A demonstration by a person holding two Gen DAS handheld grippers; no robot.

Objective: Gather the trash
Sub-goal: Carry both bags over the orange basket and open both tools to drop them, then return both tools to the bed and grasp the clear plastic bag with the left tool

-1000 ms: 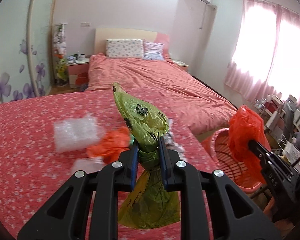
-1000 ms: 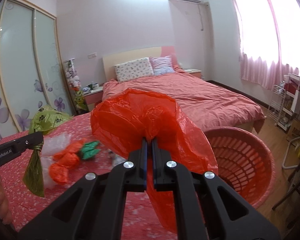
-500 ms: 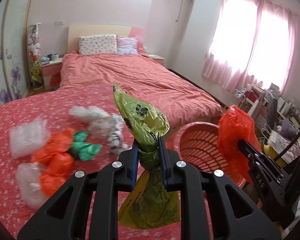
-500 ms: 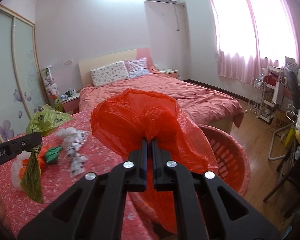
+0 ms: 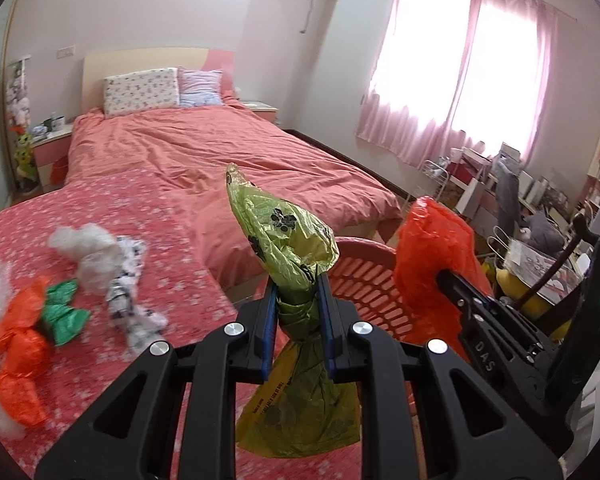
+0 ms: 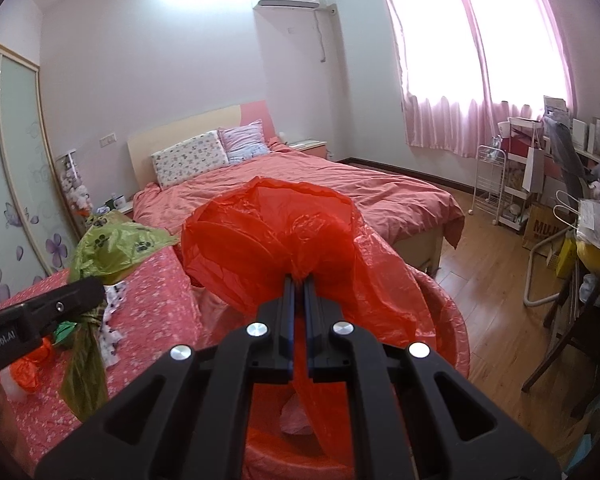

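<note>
My left gripper (image 5: 299, 280) is shut on a green plastic bag (image 5: 284, 236) and holds it in the air near the table's right edge; the bag also shows in the right wrist view (image 6: 112, 240). My right gripper (image 6: 299, 280) is shut on a red plastic bag (image 6: 268, 240), held over the pink laundry basket (image 6: 456, 328). In the left wrist view the red bag (image 5: 432, 256) hangs above the basket (image 5: 360, 280). More trash lies on the table: orange bags (image 5: 16, 348), a green wrapper (image 5: 62, 312), clear and white plastic (image 5: 92, 248).
The table has a red flowered cloth (image 5: 112, 360). A bed with a pink cover (image 5: 204, 152) stands behind. A cluttered desk and chair (image 6: 580, 280) stand at the right. The basket holds something pink at its bottom (image 6: 296, 420).
Both grippers have swung to the right with their bags. The basket has come nearer and now lies under the red bag. The table trash has slid left in view.
</note>
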